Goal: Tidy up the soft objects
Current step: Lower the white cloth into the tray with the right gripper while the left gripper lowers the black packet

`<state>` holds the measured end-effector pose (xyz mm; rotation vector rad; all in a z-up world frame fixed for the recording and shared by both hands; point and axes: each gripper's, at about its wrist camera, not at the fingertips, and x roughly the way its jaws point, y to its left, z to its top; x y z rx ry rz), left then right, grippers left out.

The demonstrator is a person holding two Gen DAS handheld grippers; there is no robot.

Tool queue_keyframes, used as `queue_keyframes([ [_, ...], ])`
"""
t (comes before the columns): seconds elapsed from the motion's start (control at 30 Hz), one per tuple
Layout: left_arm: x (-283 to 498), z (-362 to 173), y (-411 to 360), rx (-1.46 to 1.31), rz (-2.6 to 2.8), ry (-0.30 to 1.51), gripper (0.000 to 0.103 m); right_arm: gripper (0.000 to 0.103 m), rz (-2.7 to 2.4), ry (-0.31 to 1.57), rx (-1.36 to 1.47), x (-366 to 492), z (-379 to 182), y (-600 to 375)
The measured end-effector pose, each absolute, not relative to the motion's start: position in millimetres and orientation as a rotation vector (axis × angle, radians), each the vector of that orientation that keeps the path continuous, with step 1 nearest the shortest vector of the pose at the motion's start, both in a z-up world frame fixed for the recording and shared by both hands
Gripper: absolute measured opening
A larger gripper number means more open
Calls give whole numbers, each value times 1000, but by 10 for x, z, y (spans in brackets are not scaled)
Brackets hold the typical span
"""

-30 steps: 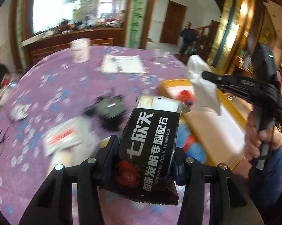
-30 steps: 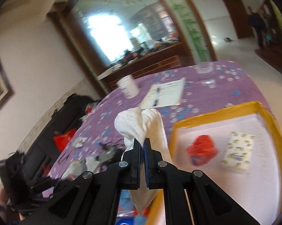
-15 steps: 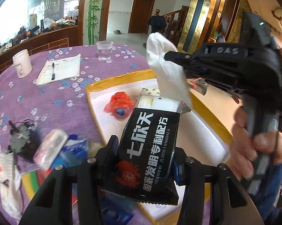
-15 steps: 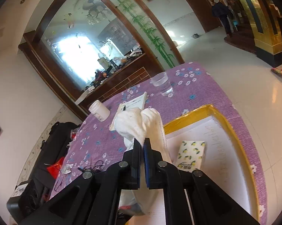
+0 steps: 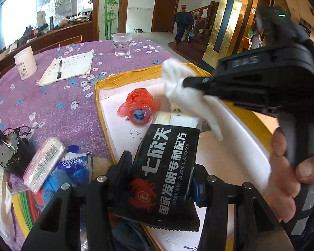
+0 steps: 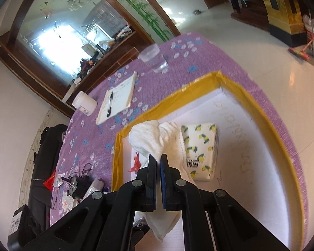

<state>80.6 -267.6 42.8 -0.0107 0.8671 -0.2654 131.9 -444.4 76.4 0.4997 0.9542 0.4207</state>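
Two grippers (image 5: 161,173) (image 6: 158,163), one yellow-rimmed tray (image 5: 136,76), one water cup (image 5: 121,44), one white jar (image 5: 25,62), one notepad (image 5: 70,67)

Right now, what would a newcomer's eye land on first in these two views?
The black packet with bold white characters, clamped in the left gripper, fills the near centre of the left view. Next comes the white cloth pinched in the shut right gripper, hanging over the yellow-rimmed tray. In that tray lie a red bag and a lemon-print pack.
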Motion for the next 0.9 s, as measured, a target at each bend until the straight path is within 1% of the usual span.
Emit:
queue_keyframes([
  [0.33, 780, 417, -2773, 28, -262, 860, 49, 4, 326, 1000, 476, 1398, 586, -4456],
  [0.6, 844, 381, -2861, 52, -244, 876, 49, 5, 271, 989, 454, 1402, 583, -4488],
  [0.9, 778, 363, -2919, 96, -255, 856, 50, 5, 283, 992, 451, 1395, 578, -4450],
])
